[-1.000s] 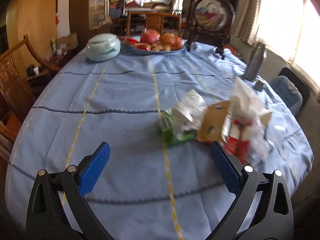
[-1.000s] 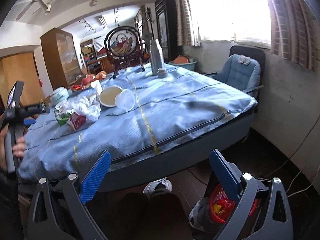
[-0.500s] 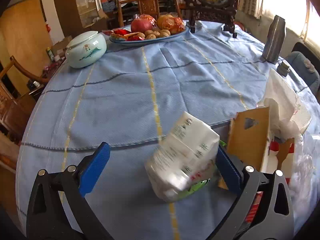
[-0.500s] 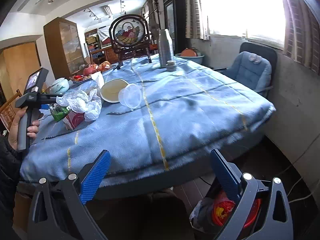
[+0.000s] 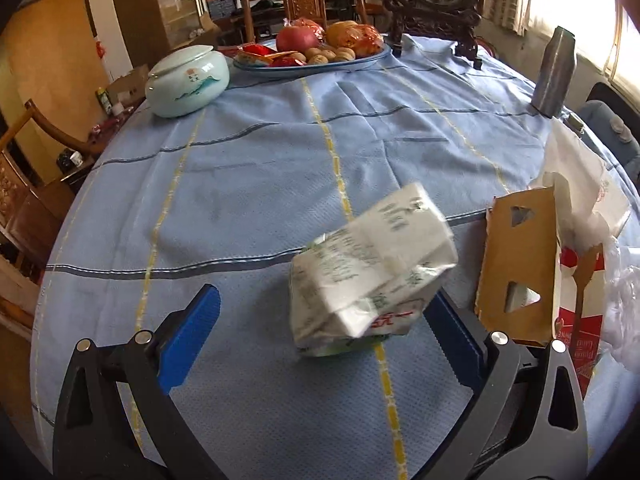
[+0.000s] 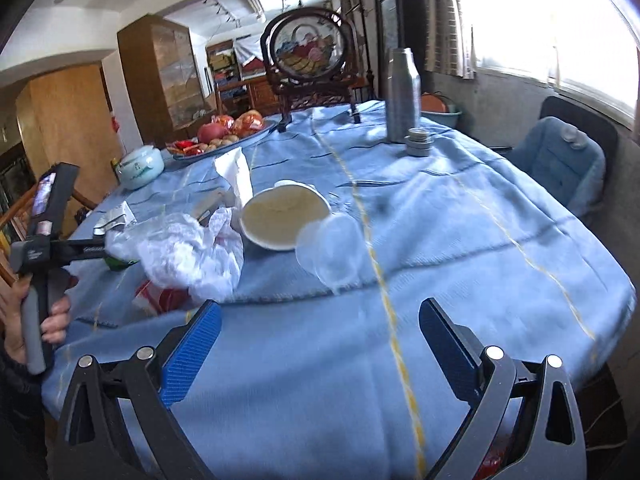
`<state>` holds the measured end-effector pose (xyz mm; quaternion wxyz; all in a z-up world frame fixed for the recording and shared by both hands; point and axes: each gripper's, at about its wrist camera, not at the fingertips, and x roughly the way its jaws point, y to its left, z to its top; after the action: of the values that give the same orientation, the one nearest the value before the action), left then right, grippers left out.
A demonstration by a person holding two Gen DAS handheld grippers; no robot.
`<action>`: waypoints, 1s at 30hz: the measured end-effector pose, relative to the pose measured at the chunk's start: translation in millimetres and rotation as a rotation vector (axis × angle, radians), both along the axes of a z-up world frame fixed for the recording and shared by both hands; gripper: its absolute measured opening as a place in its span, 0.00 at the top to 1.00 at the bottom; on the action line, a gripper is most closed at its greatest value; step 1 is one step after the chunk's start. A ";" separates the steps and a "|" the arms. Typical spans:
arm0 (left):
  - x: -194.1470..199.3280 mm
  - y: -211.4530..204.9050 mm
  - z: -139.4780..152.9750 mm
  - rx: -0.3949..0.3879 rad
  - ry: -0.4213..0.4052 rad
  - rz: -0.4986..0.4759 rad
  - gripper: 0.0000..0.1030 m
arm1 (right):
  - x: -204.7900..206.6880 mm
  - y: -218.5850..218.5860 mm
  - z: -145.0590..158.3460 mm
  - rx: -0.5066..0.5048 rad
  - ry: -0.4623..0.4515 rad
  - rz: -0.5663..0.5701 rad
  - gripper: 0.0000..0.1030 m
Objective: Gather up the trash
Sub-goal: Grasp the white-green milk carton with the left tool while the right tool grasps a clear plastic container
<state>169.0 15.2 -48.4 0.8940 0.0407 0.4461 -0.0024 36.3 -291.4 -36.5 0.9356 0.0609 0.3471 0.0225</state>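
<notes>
step: left claw (image 5: 320,336) spread wide around white wrapper (image 5: 370,270), nothing clamped | right claw (image 6: 318,342) apart, empty, near clear cup (image 6: 330,250) | next: likely pinch wrapper, lift

Home dining room: round desk (image 5: 248,184) under blue cloth, fruit platter (image 5: 316,54), lidded porcelain jar (image 5: 186,80), carved wooden chairs (image 5: 304,4), framed embroidery screen (image 6: 306,50), wooden cabinet (image 6: 156,76), curtained window (image 6: 540,16).

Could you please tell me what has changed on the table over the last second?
The left gripper has closed in on the white wrapper, which now sits between its open jaws. The right gripper rose from below the table edge to over the tablecloth. The trash itself stayed put.
</notes>
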 end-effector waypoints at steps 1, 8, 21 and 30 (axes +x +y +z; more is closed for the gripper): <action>0.6 0.4 -0.3 -0.006 0.004 -0.002 0.05 | 8.4 3.2 -0.3 -0.006 0.008 0.003 0.09; 12.3 2.9 -14.1 -0.076 0.115 -0.021 0.06 | 64.1 23.5 -11.0 -0.068 0.085 -0.008 0.16; -7.9 -19.5 18.7 0.030 -0.132 -0.061 0.06 | 20.1 -21.4 -10.4 0.118 0.031 -0.048 0.65; 0.7 -3.4 10.0 -0.063 -0.052 -0.038 0.47 | 2.1 -15.4 -12.3 0.143 0.010 -0.015 0.65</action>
<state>169.7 11.8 -38.4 0.9059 0.0213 0.4216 -0.0324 38.4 -306.7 -48.8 0.9272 0.1301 0.3490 0.0397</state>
